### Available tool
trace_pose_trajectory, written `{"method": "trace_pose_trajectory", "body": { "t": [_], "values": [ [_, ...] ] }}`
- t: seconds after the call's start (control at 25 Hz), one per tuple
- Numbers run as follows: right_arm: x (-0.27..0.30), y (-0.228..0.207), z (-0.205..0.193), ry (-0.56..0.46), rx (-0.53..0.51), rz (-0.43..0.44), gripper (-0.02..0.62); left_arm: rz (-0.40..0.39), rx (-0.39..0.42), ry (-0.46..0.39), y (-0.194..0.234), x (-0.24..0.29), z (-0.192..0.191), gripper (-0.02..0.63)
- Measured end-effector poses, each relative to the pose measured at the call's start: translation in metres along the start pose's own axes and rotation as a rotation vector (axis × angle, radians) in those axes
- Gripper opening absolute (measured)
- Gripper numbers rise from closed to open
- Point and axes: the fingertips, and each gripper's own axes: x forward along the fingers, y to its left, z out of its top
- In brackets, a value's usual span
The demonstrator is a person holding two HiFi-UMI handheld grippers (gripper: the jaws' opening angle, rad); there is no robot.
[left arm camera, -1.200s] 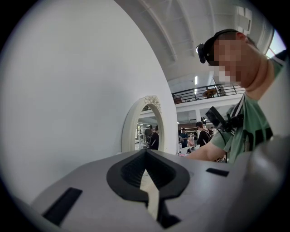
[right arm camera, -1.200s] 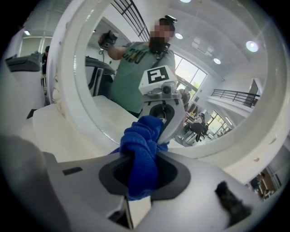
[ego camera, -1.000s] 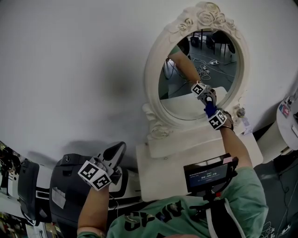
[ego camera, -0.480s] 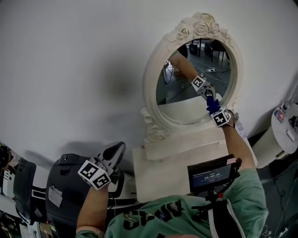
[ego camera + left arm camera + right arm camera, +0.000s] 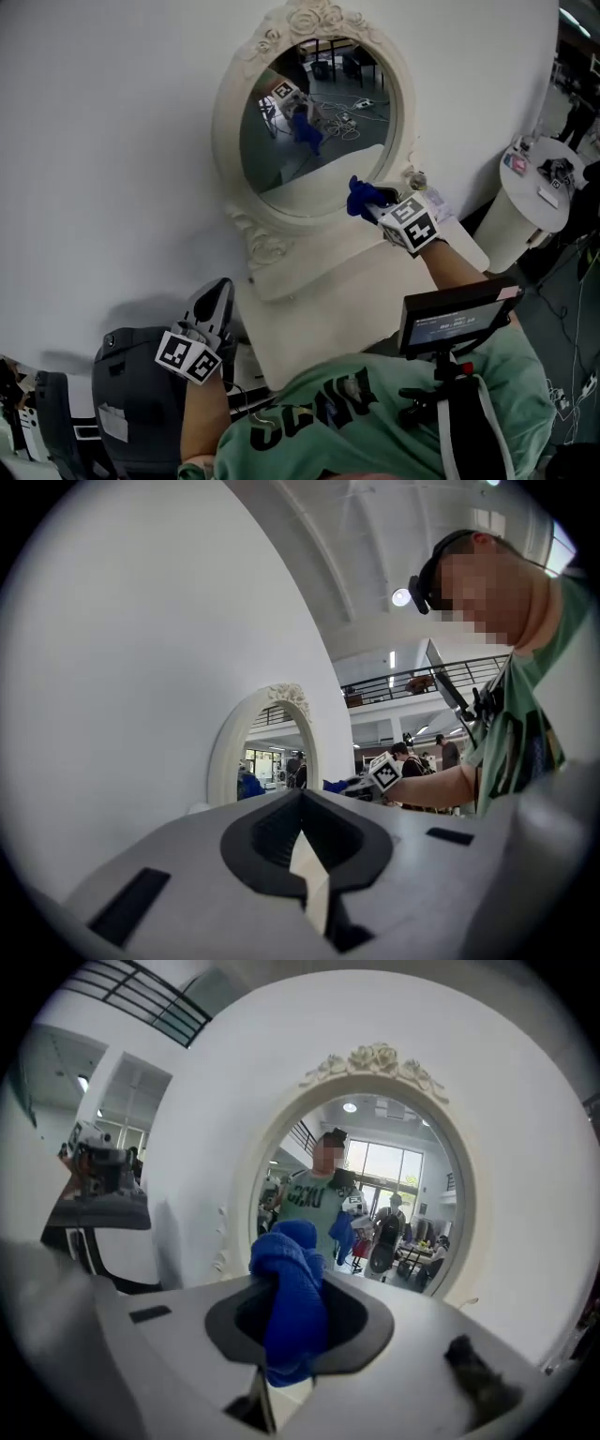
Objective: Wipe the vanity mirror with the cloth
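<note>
Closest to the person, the left hand-held gripper (image 5: 217,298) sits low by the left side, over a dark grey thing (image 5: 131,403) that I cannot name. Its jaws are pressed together and there is nothing between them. The left arm is bent and tucked in. I think it rests there because this job needs only one hand, so it is out of the way. A small screen (image 5: 457,323) hangs in front of the person's chest. Next comes the white bench (image 5: 309,319), and the right arm reaches forward across it. At the end of that arm the right hand-held gripper (image 5: 377,210) is clamped on the blue cloth (image 5: 364,197). The cloth is bunched up into a fat lump, and it pokes out past the jaw tips. I think it is held that way so the soft part meets the glass first and the hard jaws do not scratch it. The cloth is up in the air in front of the low right edge of the mirror (image 5: 323,150). It is near the mirror but not on the glass, because the cloth's blue twin in the glass shows well apart from it. The mirror is oval, with a cream frame and roses on top. It stands upright at the back of the bench, right by the plain white wall (image 5: 103,141), so the person has to reach forward to wipe it.
</note>
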Motion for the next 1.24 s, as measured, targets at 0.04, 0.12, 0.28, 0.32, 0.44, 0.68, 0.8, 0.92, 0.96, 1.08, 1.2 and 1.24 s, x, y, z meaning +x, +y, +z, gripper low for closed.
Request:
{"method": "trace_pose_trajectory", "body": {
  "t": [0.04, 0.12, 0.28, 0.32, 0.44, 0.68, 0.8, 0.92, 0.96, 1.08, 1.2, 1.24],
  "values": [
    [-0.014, 0.013, 0.002, -0.015, 0.018, 0.019, 0.075, -0.012, 0.006, 0.007, -0.006, 0.003, -0.004, 0.006],
    [-0.04, 0.04, 0.003, -0.045, 0.042, 0.053, 0.075, -0.035, 0.011, 0.013, -0.016, 0.007, -0.01, 0.006],
    [-0.071, 0.095, -0.014, -0.078, 0.145, 0.125, 0.071, -0.053, -0.023, -0.001, -0.032, 0.006, -0.016, 0.006],
    [-0.074, 0.108, -0.022, -0.075, 0.169, 0.146, 0.071, -0.052, -0.038, -0.009, -0.034, 0.004, -0.016, 0.006],
    [-0.076, 0.131, -0.036, -0.053, 0.191, 0.187, 0.071, -0.049, -0.063, -0.016, -0.037, -0.001, -0.017, 0.006],
    [-0.077, 0.133, -0.028, -0.067, 0.171, 0.184, 0.069, -0.032, -0.09, -0.007, -0.033, -0.007, -0.023, 0.006],
    [-0.077, 0.138, -0.026, -0.073, 0.162, 0.181, 0.069, -0.035, -0.091, -0.012, -0.031, -0.01, -0.023, 0.006],
    [-0.078, 0.142, -0.023, -0.079, 0.16, 0.178, 0.069, -0.048, -0.083, -0.019, -0.033, -0.012, -0.021, 0.006],
    [-0.079, 0.143, -0.022, -0.08, 0.158, 0.179, 0.069, -0.051, -0.082, -0.019, -0.034, -0.013, -0.02, 0.006],
    [-0.078, 0.146, -0.018, -0.085, 0.15, 0.184, 0.069, -0.052, -0.085, -0.019, -0.034, -0.015, -0.021, 0.006],
    [-0.077, 0.15, -0.015, -0.091, 0.154, 0.193, 0.069, -0.051, -0.09, -0.022, -0.032, -0.017, -0.022, 0.006],
    [-0.077, 0.151, -0.014, -0.094, 0.158, 0.197, 0.069, -0.05, -0.091, -0.023, -0.031, -0.018, -0.022, 0.006]
  ]
}}
